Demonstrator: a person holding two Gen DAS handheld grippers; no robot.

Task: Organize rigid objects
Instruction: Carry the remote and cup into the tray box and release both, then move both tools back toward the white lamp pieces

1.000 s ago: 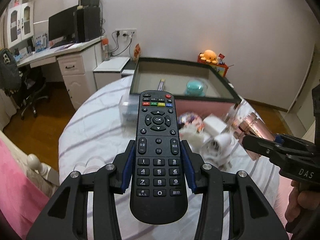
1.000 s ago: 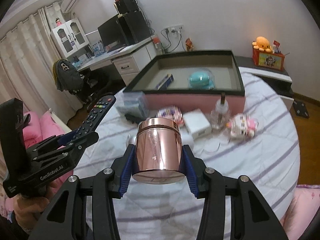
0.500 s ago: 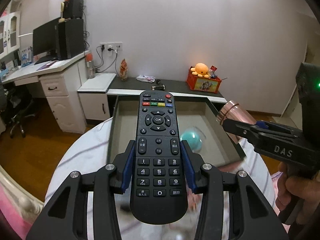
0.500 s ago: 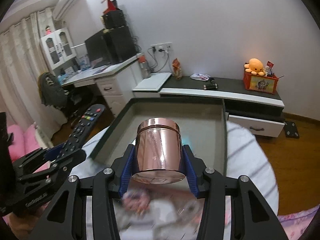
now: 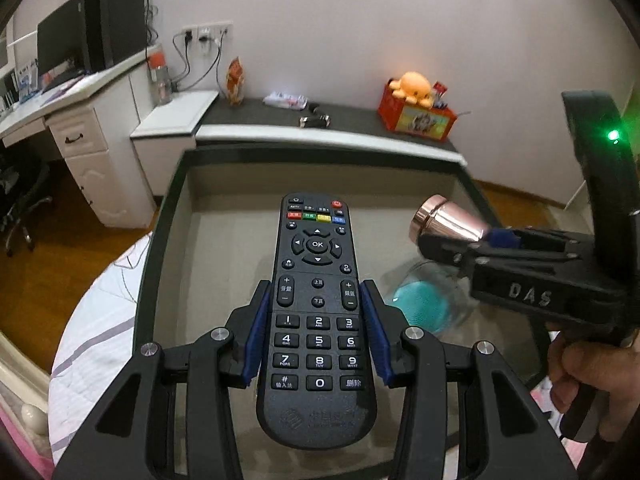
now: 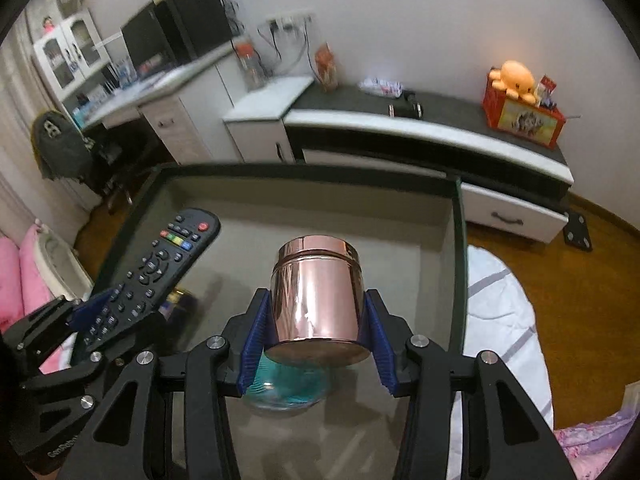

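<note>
1. Right gripper [image 6: 318,336] has its blue pads clamped on a shiny rose-gold tin [image 6: 317,300], held upright over the big dark-rimmed tray [image 6: 460,240].
2. Right under the tin there's a teal thing in a clear dome [image 6: 288,394] on the tray floor.
3. Over on the left, the left gripper [image 6: 100,312] is gripping a black remote [image 6: 156,268], tilted up over the tray's left side.

**Camera views: two wrist fisheyes, forward and down**

Left wrist: close above the open box [image 5: 168,216], facing the far wall. Right wrist: same heading, alongside. Shared: box [image 6: 460,216], low cabinet [image 5: 320,136] [image 6: 420,128], orange octopus toy [image 5: 414,86] [image 6: 516,76].
</note>
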